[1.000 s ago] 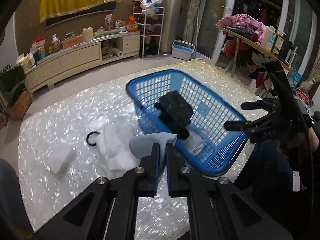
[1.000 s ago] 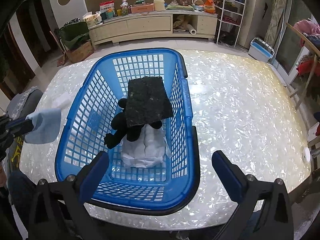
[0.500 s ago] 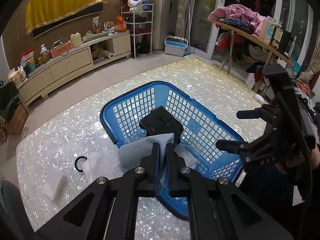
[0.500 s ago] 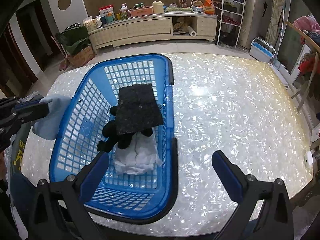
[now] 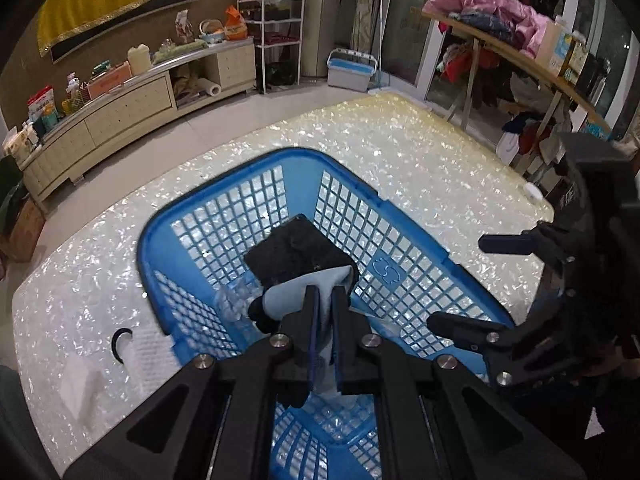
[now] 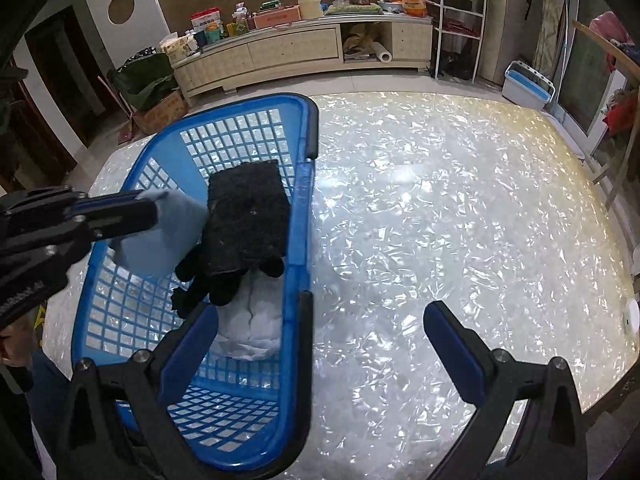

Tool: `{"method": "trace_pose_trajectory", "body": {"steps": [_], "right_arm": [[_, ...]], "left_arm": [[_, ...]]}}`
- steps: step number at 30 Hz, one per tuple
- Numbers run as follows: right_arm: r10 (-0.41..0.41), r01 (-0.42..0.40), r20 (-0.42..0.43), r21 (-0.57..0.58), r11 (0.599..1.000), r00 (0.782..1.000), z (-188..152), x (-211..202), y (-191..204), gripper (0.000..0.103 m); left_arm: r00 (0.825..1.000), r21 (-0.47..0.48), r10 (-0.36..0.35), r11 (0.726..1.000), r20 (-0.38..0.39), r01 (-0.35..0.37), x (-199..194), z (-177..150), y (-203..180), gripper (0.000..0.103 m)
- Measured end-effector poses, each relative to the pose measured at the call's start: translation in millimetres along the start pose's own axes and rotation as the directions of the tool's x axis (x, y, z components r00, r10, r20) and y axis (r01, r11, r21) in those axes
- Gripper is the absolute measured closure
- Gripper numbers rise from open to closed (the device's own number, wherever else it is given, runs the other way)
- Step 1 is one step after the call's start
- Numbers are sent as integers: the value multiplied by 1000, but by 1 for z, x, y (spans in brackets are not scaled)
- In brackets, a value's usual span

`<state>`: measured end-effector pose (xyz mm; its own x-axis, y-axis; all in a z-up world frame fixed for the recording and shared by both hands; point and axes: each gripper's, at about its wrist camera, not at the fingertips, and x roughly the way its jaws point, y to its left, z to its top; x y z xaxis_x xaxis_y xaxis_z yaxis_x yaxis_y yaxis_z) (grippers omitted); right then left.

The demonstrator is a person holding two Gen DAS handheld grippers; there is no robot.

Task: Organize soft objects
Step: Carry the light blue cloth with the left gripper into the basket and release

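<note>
My left gripper [image 5: 325,300] is shut on a light blue cloth [image 5: 290,294] and holds it over the blue plastic basket [image 5: 404,216]. The cloth [image 6: 164,236] hangs above the basket's left side [image 6: 308,216] in the right wrist view. Inside the basket lie a black flat pad [image 6: 246,216], a black plush toy [image 6: 216,284] and a white cloth [image 6: 250,328]. My right gripper [image 6: 320,344] is open and empty, its left finger over the basket's near end. It shows at the right of the left wrist view [image 5: 472,284].
A white cloth [image 5: 148,344] with a black ring [image 5: 120,344] and a white pad [image 5: 80,388] lie on the pearly table [image 6: 440,216] left of the basket. A small white disc [image 6: 631,320] sits at the table's right edge. Cabinets and shelves stand beyond.
My left gripper has carried the light blue cloth from beside the basket to over its inside. The basket has shifted left in the right wrist view.
</note>
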<state>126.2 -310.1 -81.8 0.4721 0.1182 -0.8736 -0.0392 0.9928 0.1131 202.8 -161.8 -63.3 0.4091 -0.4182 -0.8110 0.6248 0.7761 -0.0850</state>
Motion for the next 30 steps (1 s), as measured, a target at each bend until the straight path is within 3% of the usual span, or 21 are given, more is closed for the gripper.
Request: {"method": "trace_pose_trajectory", "body": {"steps": [19, 24, 28, 30], "right_arm": [[42, -41, -34, 22, 999, 999, 1, 9, -6, 0], [44, -43, -37, 22, 999, 998, 2, 9, -9, 0], [43, -43, -36, 16, 999, 998, 1, 7, -7, 0], [40, -40, -34, 16, 999, 999, 0, 5, -6, 0]], "left_arm": [[987, 28, -22, 999, -157, 26, 53, 1, -13, 96], [987, -7, -9, 1000, -160, 8, 52, 2, -6, 67], [987, -32, -22, 999, -160, 17, 48, 1, -4, 59], [988, -28, -17, 1000, -153, 13, 42, -2, -4, 50]]}}
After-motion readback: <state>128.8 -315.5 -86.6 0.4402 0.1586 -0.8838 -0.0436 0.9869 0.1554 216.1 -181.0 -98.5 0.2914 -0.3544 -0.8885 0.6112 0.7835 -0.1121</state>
